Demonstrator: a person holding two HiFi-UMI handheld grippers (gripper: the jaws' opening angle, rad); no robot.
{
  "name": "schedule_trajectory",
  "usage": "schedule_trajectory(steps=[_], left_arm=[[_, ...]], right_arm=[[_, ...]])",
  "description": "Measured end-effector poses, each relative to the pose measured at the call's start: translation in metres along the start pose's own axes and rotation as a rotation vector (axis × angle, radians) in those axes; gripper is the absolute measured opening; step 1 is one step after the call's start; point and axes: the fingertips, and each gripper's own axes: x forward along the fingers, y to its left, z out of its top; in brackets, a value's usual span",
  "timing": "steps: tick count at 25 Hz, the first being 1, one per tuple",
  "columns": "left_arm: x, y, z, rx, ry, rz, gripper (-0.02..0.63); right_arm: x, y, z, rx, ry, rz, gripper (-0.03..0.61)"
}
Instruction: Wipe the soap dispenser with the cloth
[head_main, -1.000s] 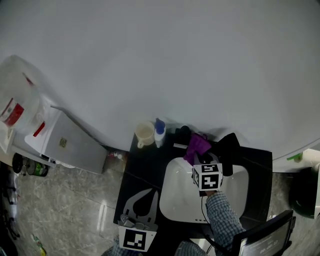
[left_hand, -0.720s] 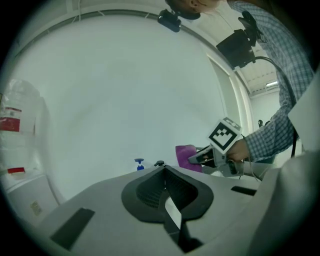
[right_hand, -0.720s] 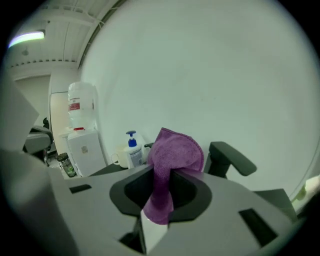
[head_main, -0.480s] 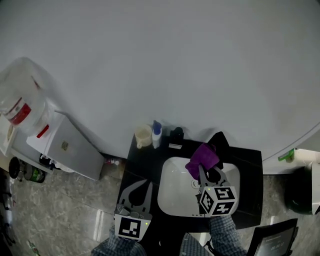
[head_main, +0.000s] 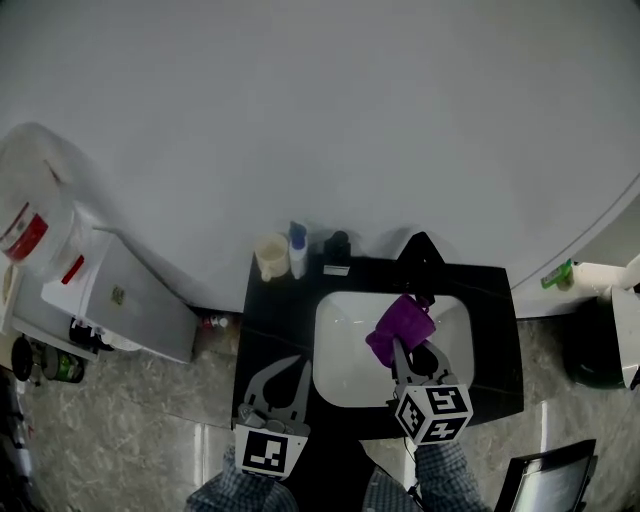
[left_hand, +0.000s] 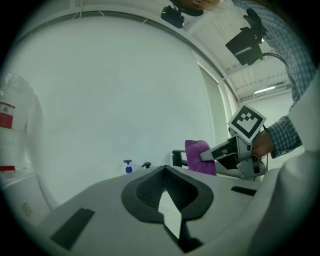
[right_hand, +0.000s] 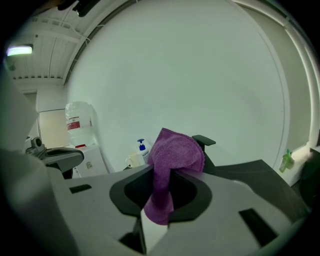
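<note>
The soap dispenser (head_main: 298, 250), a white bottle with a blue pump, stands at the back left of the black counter (head_main: 495, 330); it shows small in the left gripper view (left_hand: 128, 166) and in the right gripper view (right_hand: 142, 148). My right gripper (head_main: 397, 348) hangs over the white basin (head_main: 345, 365), shut on a purple cloth (head_main: 401, 322) that bulges out past its jaws (right_hand: 175, 152). The dispenser is well off to its far left. My left gripper (head_main: 298, 362) is held low at the counter's front left, jaws together, with nothing in them. The cloth also appears in the left gripper view (left_hand: 200, 156).
A beige cup (head_main: 270, 257) stands just left of the dispenser, a small black pump bottle (head_main: 340, 243) to its right. A black faucet (head_main: 420, 250) rises behind the basin. A water cooler (head_main: 110, 290) is at the far left, a green bottle (head_main: 558, 276) at the right.
My right gripper has drawn back with the cloth from the rear of the counter to over the basin's middle. The left gripper has kept its place.
</note>
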Motion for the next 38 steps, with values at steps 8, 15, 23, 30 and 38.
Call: schedule_trajectory(steps=[8, 15, 23, 30, 38], left_arm=[[-0.023, -0.033, 0.007, 0.022, -0.01, -0.033, 0.002], [-0.06, -0.083, 0.014, 0.042, -0.019, -0.018, 0.002], [-0.118, -0.149, 0.024, 0.042, -0.04, 0.044, 0.002], [-0.15, -0.187, 0.018, 0.027, -0.002, 0.043, 0.002], [-0.157, -0.19, 0.033, -0.009, -0.041, 0.029, 0.002]], right_arm=[[-0.04, 0.01, -0.016, 0.008, -0.015, 0.016, 0.078], [-0.093, 0.011, -0.034, -0.033, -0.033, 0.058, 0.078], [-0.175, 0.026, -0.066, -0.061, -0.075, 0.108, 0.078], [-0.22, 0.038, -0.085, -0.039, -0.099, 0.122, 0.078], [-0.246, 0.049, -0.08, -0.041, -0.203, 0.069, 0.078]])
